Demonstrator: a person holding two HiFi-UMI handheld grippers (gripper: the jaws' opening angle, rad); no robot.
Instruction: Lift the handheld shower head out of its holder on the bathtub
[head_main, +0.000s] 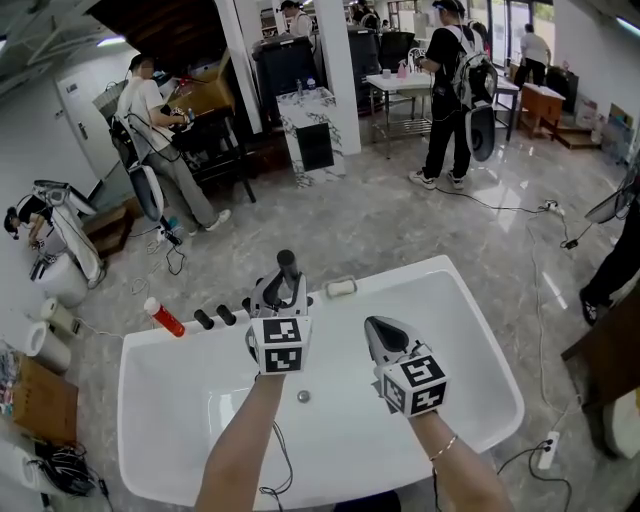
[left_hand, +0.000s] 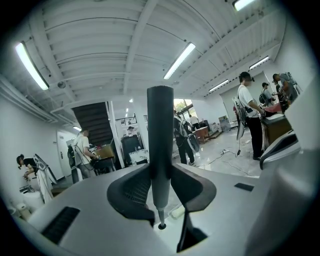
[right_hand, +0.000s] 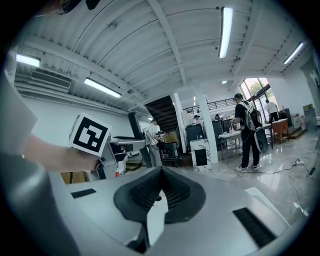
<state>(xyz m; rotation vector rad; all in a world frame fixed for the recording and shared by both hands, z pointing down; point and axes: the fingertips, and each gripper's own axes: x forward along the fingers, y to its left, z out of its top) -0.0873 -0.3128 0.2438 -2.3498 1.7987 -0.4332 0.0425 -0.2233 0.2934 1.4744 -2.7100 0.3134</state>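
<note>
The handheld shower head (left_hand: 160, 135) is a dark grey wand standing upright, and my left gripper (left_hand: 161, 175) is shut on its lower part. Its thin metal end hangs just above a small round holder hole (left_hand: 161, 226) in the white bathtub's rim. In the head view the wand (head_main: 288, 265) sticks up out of the left gripper (head_main: 284, 288) at the bathtub's (head_main: 470, 330) far rim. My right gripper (head_main: 379, 327) hovers over the tub to the right, apart from the wand. Its jaws (right_hand: 160, 174) meet with nothing between them.
Black tap knobs (head_main: 215, 317) and a red-orange bottle (head_main: 164, 317) sit on the far rim to the left, a white bar (head_main: 341, 288) to the right. The drain (head_main: 303, 396) lies below my hands. Paper rolls (head_main: 48, 328), cables and several people are on the floor around.
</note>
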